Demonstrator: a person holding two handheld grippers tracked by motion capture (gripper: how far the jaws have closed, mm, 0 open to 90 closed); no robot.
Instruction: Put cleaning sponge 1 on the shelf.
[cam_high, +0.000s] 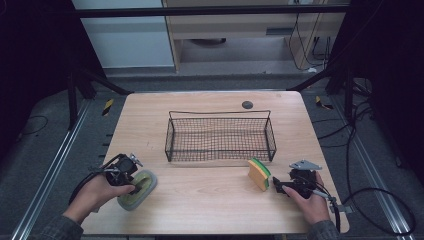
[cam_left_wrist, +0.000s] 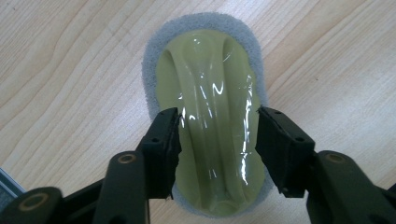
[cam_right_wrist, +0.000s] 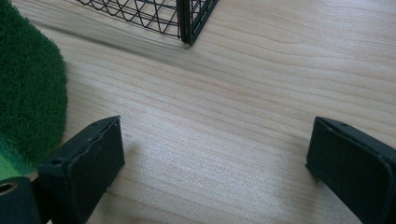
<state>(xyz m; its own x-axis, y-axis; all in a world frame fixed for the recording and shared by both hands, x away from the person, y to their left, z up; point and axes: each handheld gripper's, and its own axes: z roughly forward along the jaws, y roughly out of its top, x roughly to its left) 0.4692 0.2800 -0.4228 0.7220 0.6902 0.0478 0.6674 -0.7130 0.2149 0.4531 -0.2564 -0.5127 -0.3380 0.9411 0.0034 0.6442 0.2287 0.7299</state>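
My left gripper (cam_left_wrist: 217, 133) sits over the scrubber (cam_left_wrist: 208, 116) at the near left of the counter (cam_high: 200, 200), jaws either side of its glossy yellow-green handle; the left jaw touches the handle's flank, while I cannot tell whether the right one does, so I don't call it clamped. The scrubber lies flat on its grey pad, whose fuzzy rim shows all round the handle, long axis running away from me in the left gripper view. In the high view the same gripper (cam_high: 131, 180) is at the scrubber's (cam_high: 142, 187) near-left end, my hand (cam_high: 95, 195) behind it.

My right gripper (cam_right_wrist: 215, 158) has its jaws wide apart with only bare wood between them. It rests low at the near right (cam_high: 276, 185), just right of the sponge (cam_high: 259, 173), which stands on edge, green face over yellow. In the right gripper view that green face (cam_right_wrist: 28, 88) is close beside the left jaw.

Beyond both, mid-counter, stands the black wire basket (cam_high: 220, 135), its near right corner (cam_right_wrist: 187, 21) ahead of the right gripper. A small dark disc (cam_high: 247, 104) lies at the far edge
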